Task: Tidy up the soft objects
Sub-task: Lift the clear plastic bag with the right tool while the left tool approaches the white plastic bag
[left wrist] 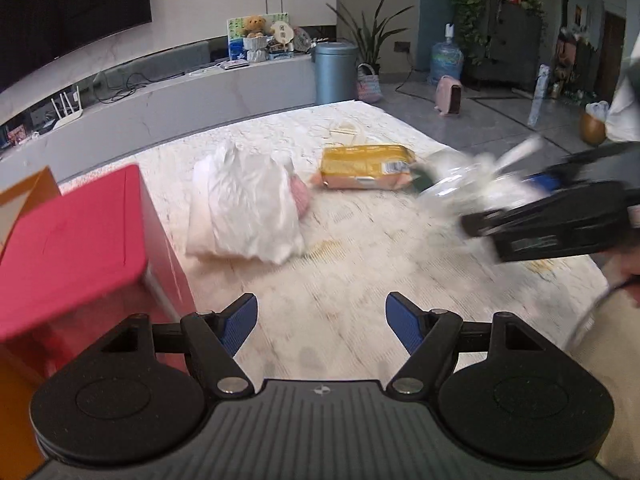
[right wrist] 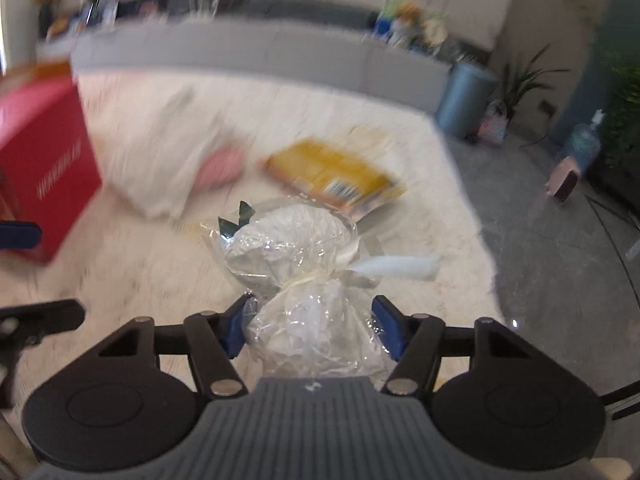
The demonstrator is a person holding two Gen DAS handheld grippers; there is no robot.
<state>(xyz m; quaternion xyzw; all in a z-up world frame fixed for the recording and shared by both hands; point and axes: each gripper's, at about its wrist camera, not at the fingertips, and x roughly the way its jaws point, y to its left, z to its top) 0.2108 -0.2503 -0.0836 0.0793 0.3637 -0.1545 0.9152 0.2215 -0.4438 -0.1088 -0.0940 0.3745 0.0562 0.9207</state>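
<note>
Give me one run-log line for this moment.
left claw: open, empty | right claw: shut on clear wrapped bundle | white bag, yellow pack: on table | red box: left

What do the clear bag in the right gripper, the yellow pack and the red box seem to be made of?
Clear bag: thin glossy plastic film, crinkled with bright glints; the white filling looks like paper or cloth.
Yellow pack: soft printed plastic wrapper, slightly shiny, with sagging edges.
Red box: probably matte cardboard, with flat faces and sharp edges.
</note>
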